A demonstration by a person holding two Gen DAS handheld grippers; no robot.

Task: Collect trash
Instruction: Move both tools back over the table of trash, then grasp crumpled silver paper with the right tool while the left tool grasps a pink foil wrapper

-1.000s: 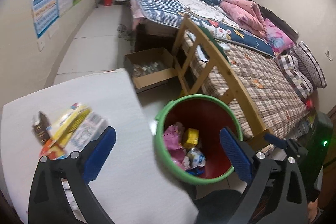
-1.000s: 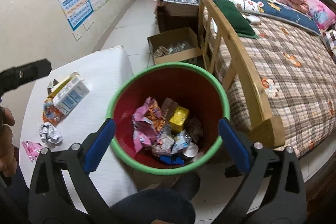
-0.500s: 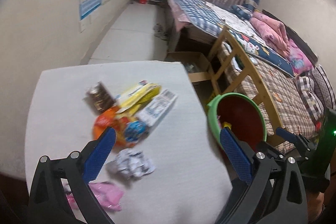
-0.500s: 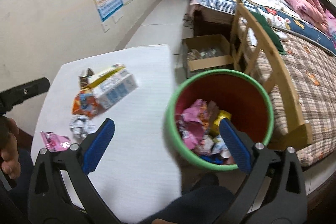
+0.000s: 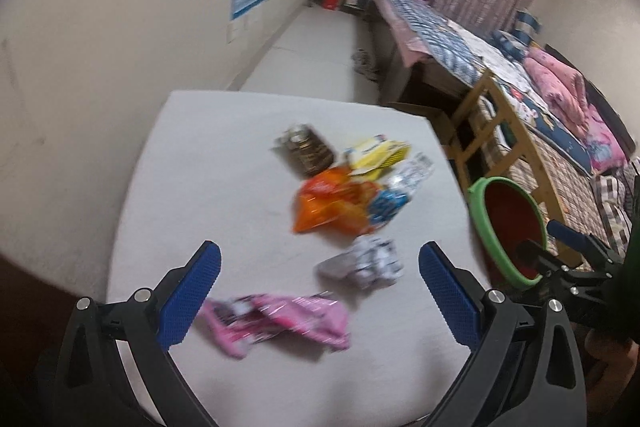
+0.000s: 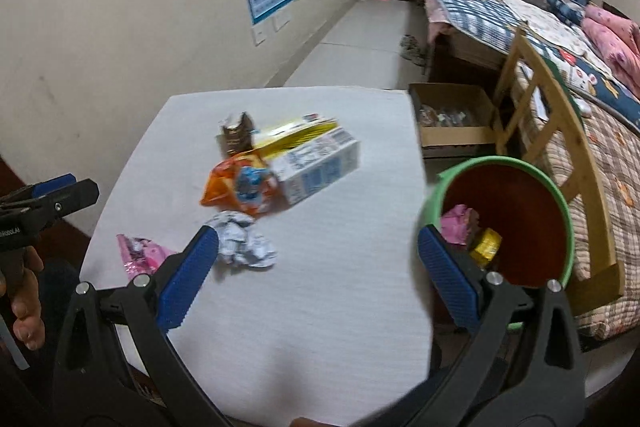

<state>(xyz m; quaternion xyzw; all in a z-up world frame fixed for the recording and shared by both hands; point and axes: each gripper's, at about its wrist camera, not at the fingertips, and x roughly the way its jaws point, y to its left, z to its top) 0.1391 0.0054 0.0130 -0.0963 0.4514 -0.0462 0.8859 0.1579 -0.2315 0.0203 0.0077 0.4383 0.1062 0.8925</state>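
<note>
Your left gripper (image 5: 319, 279) hangs over the near edge of the white table (image 5: 208, 187), jaws spread wide and empty, and your right gripper (image 6: 318, 269) is just as wide, holding nothing, straddling the table's right edge. Nearest you lies the pink wrapper (image 5: 280, 319), flat between the left fingers in that view; just past it sits the crumpled paper ball (image 5: 362, 263). Further on is the pile: orange snack bag (image 5: 332, 207), touching the blue and white carton (image 6: 316, 167), with a yellow pack (image 5: 378, 153) and a dark brown packet (image 5: 306, 149) behind. Off the right edge stands the green-rimmed red bin (image 6: 560, 203), trash already inside, beside the wooden bed frame (image 6: 560, 115)
</note>
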